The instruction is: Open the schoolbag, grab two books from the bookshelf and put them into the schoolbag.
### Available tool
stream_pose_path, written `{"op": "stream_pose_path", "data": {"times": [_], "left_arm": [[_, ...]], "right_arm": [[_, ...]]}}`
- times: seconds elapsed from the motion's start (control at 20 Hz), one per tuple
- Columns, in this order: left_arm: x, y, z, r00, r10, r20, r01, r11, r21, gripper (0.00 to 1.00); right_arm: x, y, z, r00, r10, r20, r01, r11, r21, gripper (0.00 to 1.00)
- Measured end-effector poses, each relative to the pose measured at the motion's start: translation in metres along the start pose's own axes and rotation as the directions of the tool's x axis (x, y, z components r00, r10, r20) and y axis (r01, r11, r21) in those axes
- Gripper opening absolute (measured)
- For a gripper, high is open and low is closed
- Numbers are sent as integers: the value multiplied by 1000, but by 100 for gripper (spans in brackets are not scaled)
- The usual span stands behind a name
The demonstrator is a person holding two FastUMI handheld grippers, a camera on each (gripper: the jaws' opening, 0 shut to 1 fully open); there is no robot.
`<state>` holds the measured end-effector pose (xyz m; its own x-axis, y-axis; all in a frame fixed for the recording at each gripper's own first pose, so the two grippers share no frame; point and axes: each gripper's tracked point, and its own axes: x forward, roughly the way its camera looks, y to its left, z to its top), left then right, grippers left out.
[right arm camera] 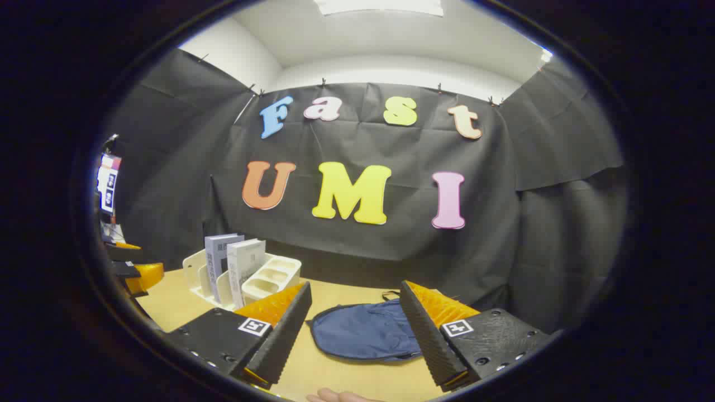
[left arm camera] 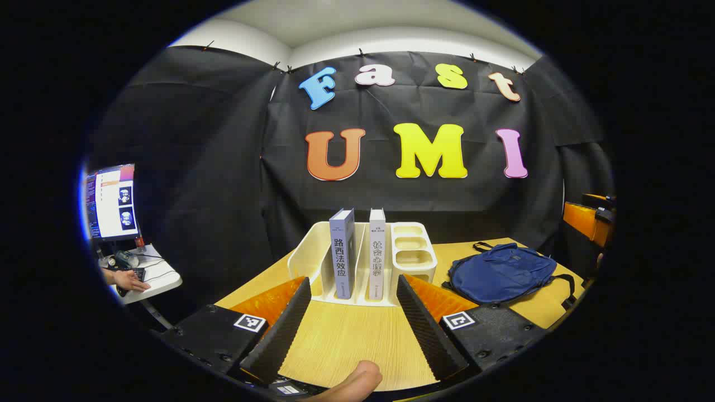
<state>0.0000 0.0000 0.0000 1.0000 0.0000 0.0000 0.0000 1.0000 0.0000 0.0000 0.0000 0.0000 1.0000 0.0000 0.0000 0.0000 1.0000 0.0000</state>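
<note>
A dark blue schoolbag lies flat and closed on the wooden table, to the right of a cream bookshelf. Two books stand upright in the shelf: a grey-blue one and a white one. My left gripper is open, facing the two books from a short way back. My right gripper is open, with the schoolbag lying on the table between and beyond its fingers. The other gripper shows at the left edge of the right gripper view.
Cup-like compartments form the shelf's right side. At far left a side desk carries a monitor, and a person's hand rests there. An orange-and-black device sits at the right edge. A fingertip shows at the bottom.
</note>
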Motion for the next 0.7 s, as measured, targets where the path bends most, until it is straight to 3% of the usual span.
{"op": "stream_pose_path", "data": {"times": [0.15,0.2,0.25,0.7], "left_arm": [[0,2,-3,1000,5,-11,-5,1000,-2,99],[0,2,-2,1000,4,-11,-4,1000,-3,94],[0,1,-2,1000,3,-11,-3,1000,-3,99],[4,1,-8,1000,9,-29,-9,1000,-1,99]], "right_arm": [[-3,-6,-8,1000,-5,-5,5,1000,-13,95],[-4,-9,-10,1000,-9,-8,9,1000,-20,95],[-5,-10,-12,1000,-11,-11,11,1000,-25,95],[-2,-20,-25,999,-24,-38,24,1000,-15,95]]}}
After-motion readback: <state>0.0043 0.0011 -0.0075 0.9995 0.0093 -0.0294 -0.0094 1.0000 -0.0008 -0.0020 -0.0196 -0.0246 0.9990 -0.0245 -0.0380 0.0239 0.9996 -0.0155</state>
